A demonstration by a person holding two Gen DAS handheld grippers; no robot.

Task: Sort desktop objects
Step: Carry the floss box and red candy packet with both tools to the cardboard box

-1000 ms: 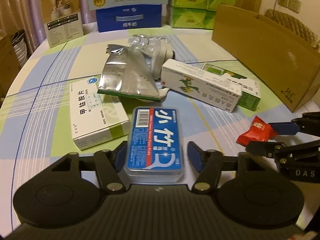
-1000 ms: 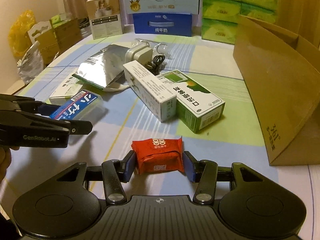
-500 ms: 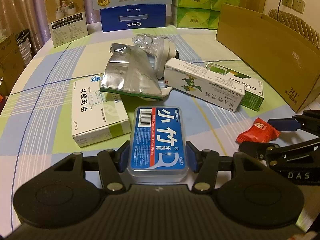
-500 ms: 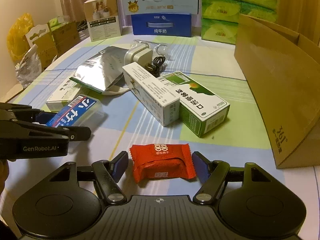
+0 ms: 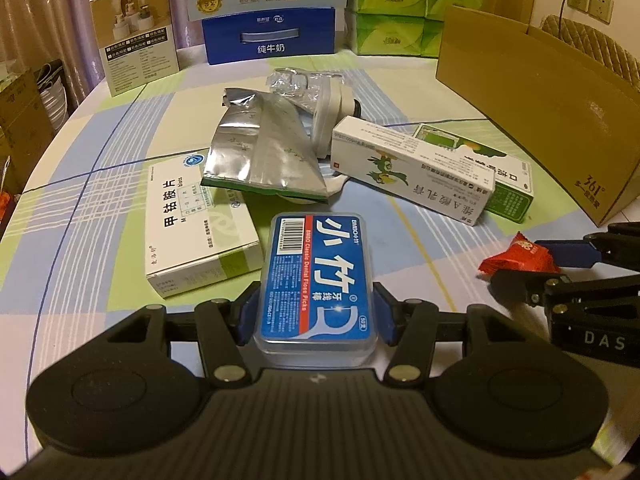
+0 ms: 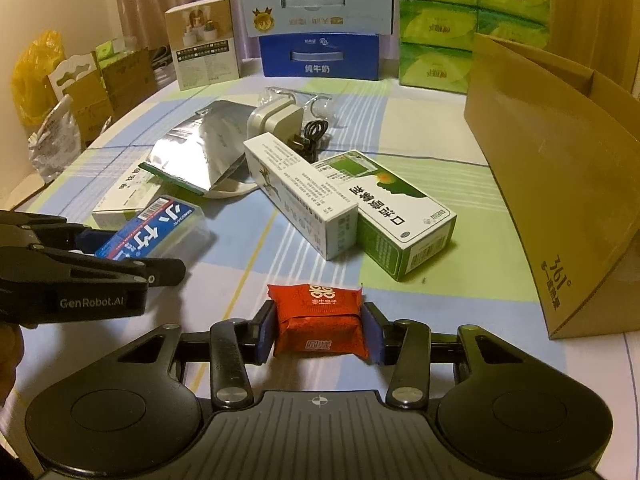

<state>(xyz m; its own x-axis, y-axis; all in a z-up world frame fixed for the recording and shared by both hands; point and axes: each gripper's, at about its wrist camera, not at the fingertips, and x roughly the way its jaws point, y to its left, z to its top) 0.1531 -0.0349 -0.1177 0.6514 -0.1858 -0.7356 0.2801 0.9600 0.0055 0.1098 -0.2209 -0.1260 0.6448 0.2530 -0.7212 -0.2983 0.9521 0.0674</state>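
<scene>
- The clear plastic floss-pick case with a blue label sits between the blue pads of the left gripper, which is clamped on its two long sides; the case lies low over the checked tablecloth, and contact with the cloth cannot be told.
- The red foil-wrapped candy is pinched at both ends by the right gripper, pads pressed against the wrapper.
- In the left wrist view the right gripper enters from the right edge with the candy at its tip.
- Just left of the case lies a flat white and green medicine box.
- Beyond the case a crumpled silver foil pouch overlaps that box's far corner.
- Behind the pouch is a white charger plug with a coiled black cable.
- A long white ointment carton lies touching a green and white carton.
- An open brown cardboard box stands at the right.
- At the table's far edge stand a blue milk carton, stacked green tissue packs and a beige product box.
</scene>
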